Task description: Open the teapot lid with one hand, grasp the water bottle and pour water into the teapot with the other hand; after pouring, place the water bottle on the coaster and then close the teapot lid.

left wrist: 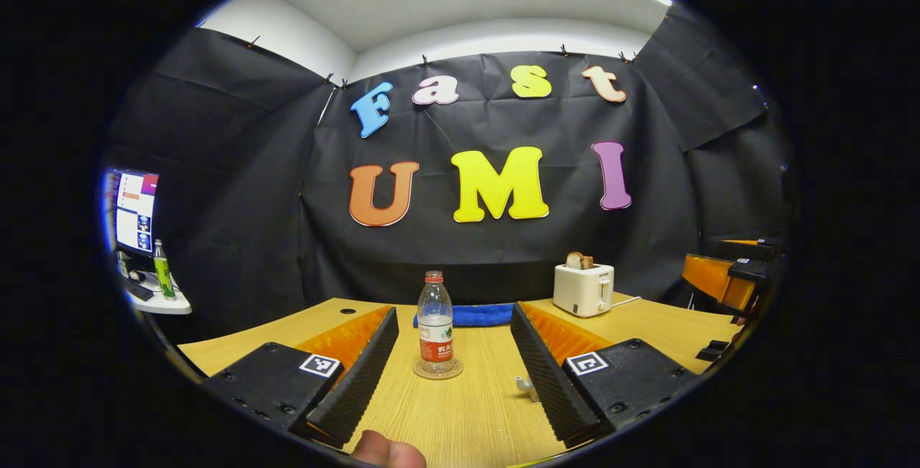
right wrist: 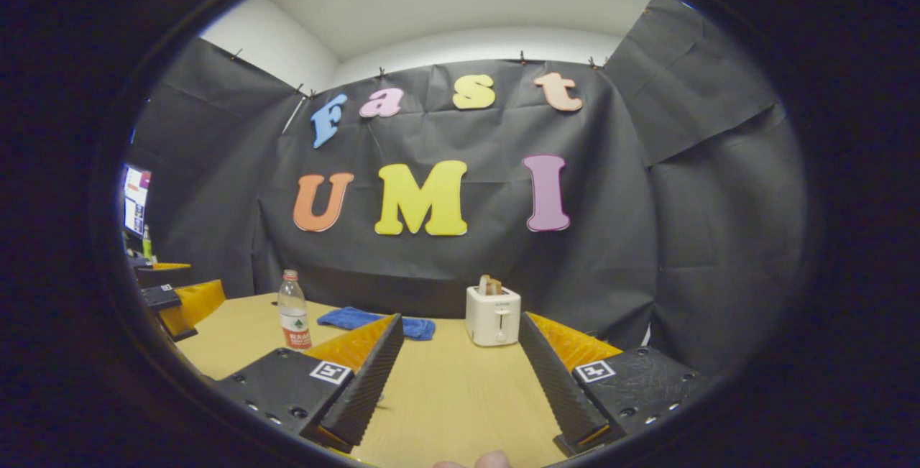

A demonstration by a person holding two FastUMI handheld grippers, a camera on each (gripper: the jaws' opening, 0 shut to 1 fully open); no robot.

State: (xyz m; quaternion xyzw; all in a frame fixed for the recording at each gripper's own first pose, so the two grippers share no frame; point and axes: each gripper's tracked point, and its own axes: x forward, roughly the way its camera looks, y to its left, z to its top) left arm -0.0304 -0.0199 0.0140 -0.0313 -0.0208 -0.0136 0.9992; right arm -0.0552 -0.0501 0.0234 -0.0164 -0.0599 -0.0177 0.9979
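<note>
A clear water bottle [left wrist: 435,324] with a red cap and red label stands upright on a round coaster [left wrist: 438,370] at mid-table. My left gripper [left wrist: 454,317] is open, its fingers on either side of the bottle's line but short of it, not touching. A small white piece [left wrist: 523,384] peeks out beside that gripper's right finger; I cannot tell what it is. In the right gripper view the bottle [right wrist: 294,310] stands far left, and my right gripper [right wrist: 461,320] is open and holds nothing, pointing toward the toaster.
A white toaster [left wrist: 583,288] [right wrist: 493,315] with bread stands at the back of the wooden table [left wrist: 460,418]. A blue cloth [left wrist: 474,315] [right wrist: 359,318] lies behind the bottle. A monitor [left wrist: 133,209] and a green bottle [left wrist: 163,270] sit on a side shelf at left.
</note>
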